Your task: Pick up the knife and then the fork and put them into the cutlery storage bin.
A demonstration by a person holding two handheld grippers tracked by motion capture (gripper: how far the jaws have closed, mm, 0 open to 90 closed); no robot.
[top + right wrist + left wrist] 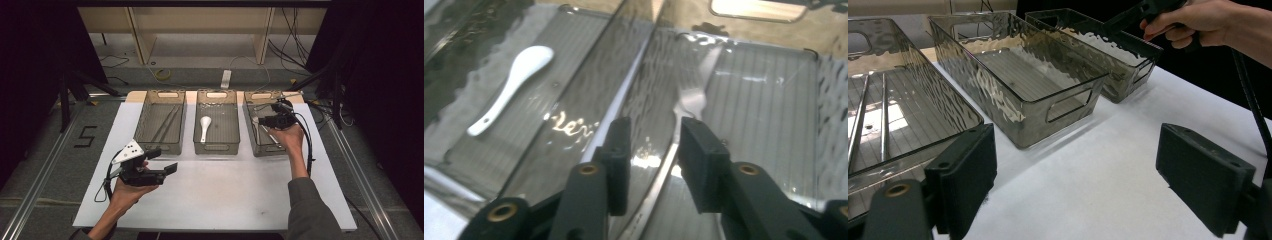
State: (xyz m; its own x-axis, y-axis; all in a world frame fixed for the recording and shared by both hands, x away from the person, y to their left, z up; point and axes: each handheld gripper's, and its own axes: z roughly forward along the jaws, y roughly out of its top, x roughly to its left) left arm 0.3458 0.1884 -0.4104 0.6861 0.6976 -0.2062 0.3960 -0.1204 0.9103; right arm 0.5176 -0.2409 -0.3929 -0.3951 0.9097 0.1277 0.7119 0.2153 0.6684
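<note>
Two hand-held grippers in my feed | right hand-held gripper (649, 150) partly apart over the right bin (252, 122), pads either side of the fork (684, 117) lying inside, not pressing it | left hand-held gripper (161, 161) wide apart, holding nothing, level above the desk (225, 195) | three bins, one fork, one white spoon (204, 127) in the middle bin, two chopsticks (167, 124) in the left bin.

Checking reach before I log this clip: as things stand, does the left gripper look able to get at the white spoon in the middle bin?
Probably yes. The left gripper hovers open over bare table in front of the bins, and the white spoon lies alone in the open-topped middle bin; only the bin's front wall must be cleared.
</note>
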